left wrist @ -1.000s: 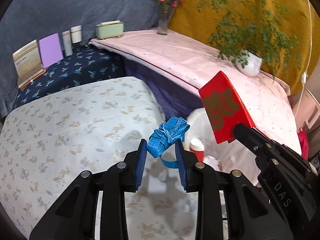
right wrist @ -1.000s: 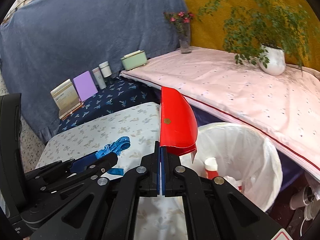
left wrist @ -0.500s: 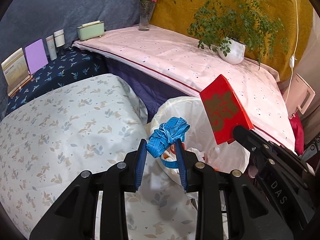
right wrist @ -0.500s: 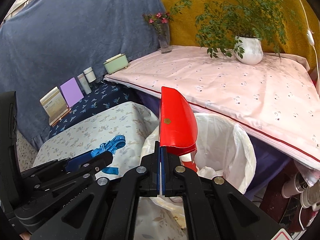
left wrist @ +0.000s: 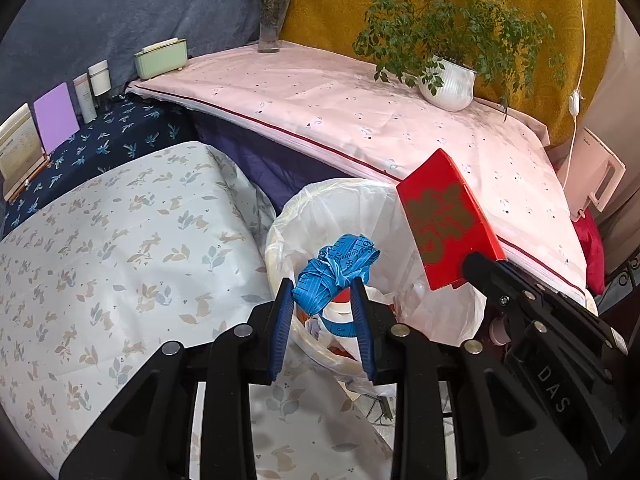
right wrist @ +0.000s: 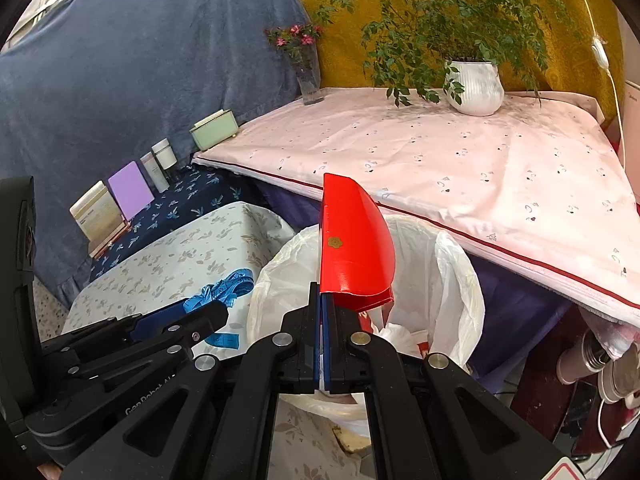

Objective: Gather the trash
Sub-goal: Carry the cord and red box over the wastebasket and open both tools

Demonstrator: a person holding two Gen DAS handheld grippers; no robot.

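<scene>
- Cloth covers every surface: a pale leaf-and-rabbit printed sheet (left wrist: 120,264) drapes the near table, a pink sheet with a dark red stripe (left wrist: 360,120) lies over the far one, with blue and mustard drapes hanging behind.
- Nearest, the left gripper (left wrist: 323,304) has its blue-padded jaws clamped on a crumpled blue tape measure (left wrist: 334,268), a soft bundle with printed markings and one loop hanging below the pads.
- The bundle hangs over the near rim of the trash bin (left wrist: 304,208), just past the near table's right edge.
- The right gripper (right wrist: 322,312) has its jaws pressed together on the bottom edge of a red box (right wrist: 352,248), glossy card, flattened and bowed, with gold print; it stands upright above the bin's mouth.
- A thin, wrinkled white plastic liner (right wrist: 452,280) lines the round bin, which already holds some scraps.
- Farther off, a mint-green box (left wrist: 160,58), a glass vase of pink flowers (left wrist: 272,20) and a ribbed white pot with a leafy plant (left wrist: 450,86) sit along the pink table's back edge.
</scene>
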